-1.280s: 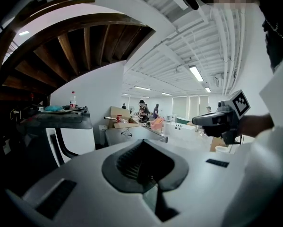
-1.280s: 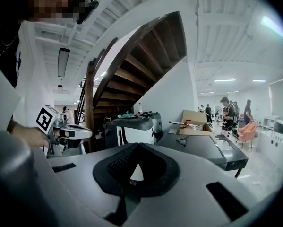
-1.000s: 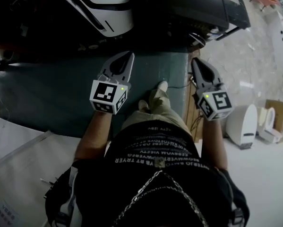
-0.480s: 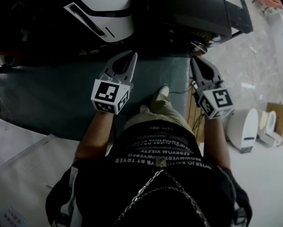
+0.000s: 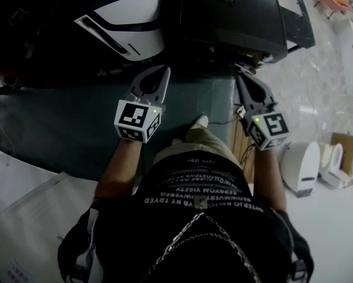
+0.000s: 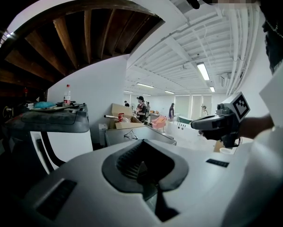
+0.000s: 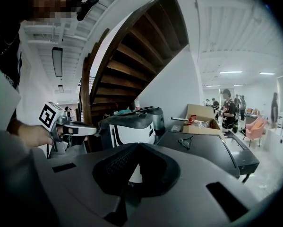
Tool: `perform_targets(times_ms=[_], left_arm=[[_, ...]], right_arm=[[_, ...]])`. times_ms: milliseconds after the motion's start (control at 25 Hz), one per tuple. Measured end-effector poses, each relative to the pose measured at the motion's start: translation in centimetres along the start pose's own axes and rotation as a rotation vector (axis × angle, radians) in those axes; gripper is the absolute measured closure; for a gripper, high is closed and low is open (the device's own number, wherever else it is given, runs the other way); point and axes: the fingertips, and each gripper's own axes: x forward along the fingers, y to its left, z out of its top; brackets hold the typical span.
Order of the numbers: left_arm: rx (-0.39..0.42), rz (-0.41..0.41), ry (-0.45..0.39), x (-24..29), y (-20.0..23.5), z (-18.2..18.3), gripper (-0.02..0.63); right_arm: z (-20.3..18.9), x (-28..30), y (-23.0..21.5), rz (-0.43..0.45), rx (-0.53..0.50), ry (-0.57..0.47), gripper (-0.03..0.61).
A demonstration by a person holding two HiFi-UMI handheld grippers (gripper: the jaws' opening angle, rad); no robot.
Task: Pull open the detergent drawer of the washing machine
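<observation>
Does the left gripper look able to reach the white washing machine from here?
Probably not yet: the left gripper, jaws shut, hangs short of the washing machine; only green mat lies between.

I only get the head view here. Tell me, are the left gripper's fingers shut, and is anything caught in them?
Observer: In the left gripper view the left gripper is shut, fingers meeting at the tips, nothing between them.
Operator: And the right one?
Observer: The right gripper view shows the right gripper shut and empty too.
Operator: What's ahead of it?
Observer: The white machine stands under a wooden staircase, apart from both grippers; no drawer can be made out.
</observation>
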Motion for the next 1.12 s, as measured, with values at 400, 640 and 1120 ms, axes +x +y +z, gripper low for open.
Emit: perform_targets(times_ms=[400, 640, 1120], left_arm=[[-0.008, 0.076, -0.006, 4.3, 1.1, 2.7, 0.609], [-0.030, 0.110, 0.010, 7.0, 1.5, 3.0, 0.609], [-0.027, 0.118, 0.038, 7.8, 1.7, 2.5, 0.609]], right_arm=[[2.4, 3.2, -4.6, 0.071, -0.052, 0.022, 0.577], [3.1, 5.0, -6.9, 0.126, -0.059, 0.035, 0.577], [2.3, 6.2, -8.1, 0.132, -0.031, 0.043, 0.576]])
